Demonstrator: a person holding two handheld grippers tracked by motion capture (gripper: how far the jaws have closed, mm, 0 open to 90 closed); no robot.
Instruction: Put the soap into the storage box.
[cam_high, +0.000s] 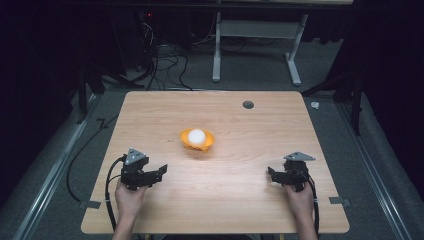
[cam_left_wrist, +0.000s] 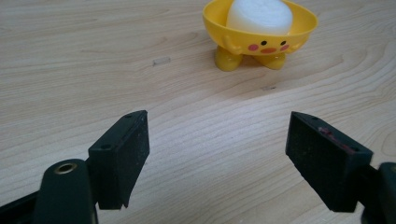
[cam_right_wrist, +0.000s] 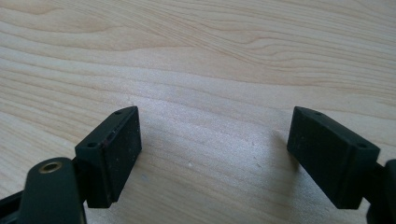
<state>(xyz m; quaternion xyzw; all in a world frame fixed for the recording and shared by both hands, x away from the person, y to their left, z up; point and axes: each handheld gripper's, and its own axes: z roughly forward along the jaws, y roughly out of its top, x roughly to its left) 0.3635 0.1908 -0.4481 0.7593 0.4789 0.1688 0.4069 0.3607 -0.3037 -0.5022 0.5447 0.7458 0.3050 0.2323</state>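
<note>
Centrally on the pale wooden table (cam_high: 250, 150) stands a small yellow plastic duck-faced bowl on stubby feet (cam_left_wrist: 259, 32), with a white rounded foam-like lump (cam_left_wrist: 259, 16) sitting inside it. The left gripper (cam_left_wrist: 217, 154) rests near the table's front left, jaws spread wide and holding nothing, pointed toward the bowl and well apart from it. The right gripper (cam_right_wrist: 215, 154) sits at the front right, jaws likewise wide apart over bare wood.

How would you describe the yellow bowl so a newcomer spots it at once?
Start at the wooden table and look to its middle, ahead of both grippers. There stands the yellow bowl, holding a white rounded lump; its painted chick face and stubby feet set it apart.
</note>
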